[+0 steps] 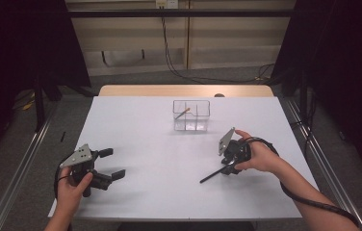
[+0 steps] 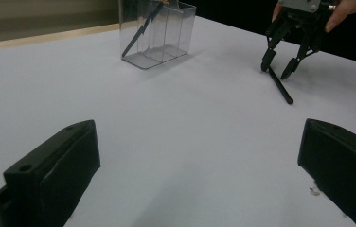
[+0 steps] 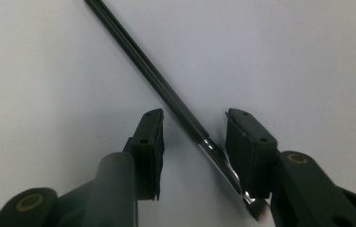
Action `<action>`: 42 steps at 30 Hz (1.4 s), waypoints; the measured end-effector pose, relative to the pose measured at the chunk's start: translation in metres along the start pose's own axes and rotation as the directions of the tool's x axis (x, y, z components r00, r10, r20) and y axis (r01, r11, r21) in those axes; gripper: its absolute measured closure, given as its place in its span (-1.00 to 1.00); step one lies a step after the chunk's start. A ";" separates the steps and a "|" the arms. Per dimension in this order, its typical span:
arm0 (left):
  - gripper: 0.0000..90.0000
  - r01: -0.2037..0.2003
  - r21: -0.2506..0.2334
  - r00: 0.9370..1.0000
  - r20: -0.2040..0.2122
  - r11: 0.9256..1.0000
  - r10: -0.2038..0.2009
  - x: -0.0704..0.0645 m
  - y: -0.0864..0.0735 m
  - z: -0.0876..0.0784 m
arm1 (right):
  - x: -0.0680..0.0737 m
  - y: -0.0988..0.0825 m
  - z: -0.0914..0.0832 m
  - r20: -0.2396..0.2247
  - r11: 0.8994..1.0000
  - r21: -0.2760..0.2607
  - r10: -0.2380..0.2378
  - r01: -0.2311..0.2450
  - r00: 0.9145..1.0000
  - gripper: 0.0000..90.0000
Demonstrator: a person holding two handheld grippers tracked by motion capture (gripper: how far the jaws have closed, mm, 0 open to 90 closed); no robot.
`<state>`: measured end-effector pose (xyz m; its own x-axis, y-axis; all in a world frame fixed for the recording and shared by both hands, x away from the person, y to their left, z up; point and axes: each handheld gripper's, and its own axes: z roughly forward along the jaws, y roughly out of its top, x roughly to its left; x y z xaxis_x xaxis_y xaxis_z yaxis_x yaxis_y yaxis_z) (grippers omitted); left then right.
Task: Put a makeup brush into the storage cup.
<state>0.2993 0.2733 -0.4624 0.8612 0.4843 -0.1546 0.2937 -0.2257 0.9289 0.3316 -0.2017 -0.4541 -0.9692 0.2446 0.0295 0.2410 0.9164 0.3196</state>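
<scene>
Brush: a slim black-handled brush with a silver ferrule lies flat on the white table, at the person's right, well apart from the clear organiser.
Right gripper: the right gripper points down over the brush's ferrule end; its jaws stand either side of the shaft with a gap showing on both sides, so the pads do not yet press on it.
Left gripper: the left gripper rests near the table's left front edge, jaws wide apart and holding nothing.
Organiser: the clear divided organiser stands upright toward the far middle of the table, with one pencil-like stick leaning in its left compartment.
Step in hand: apparently a pick-up of the brush, likely bound for the organiser.
Doing it well: the handle runs at a slant between the pads, so the pinch should land square across the shaft. The ferrule looks smooth and may slip; a grip on the black handle just above it should hold better. Lower until the pads bracket the shaft fully, close, then lift straight so the long free end does not drag.
Risk: a thin round handle may roll away under a one-sided touch.
</scene>
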 end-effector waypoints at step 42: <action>-1.00 -0.015 0.001 1.000 0.006 1.000 0.015 -0.001 0.001 0.000 | 0.003 0.008 0.001 0.026 0.997 0.069 0.042 -0.043 0.999 0.84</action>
<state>0.2991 0.2722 -0.4610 0.8678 0.4760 -0.1423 0.2811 -0.2341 0.9307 0.3307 -0.1936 -0.4520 -0.9566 0.2907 0.0182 0.2857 0.9246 0.2520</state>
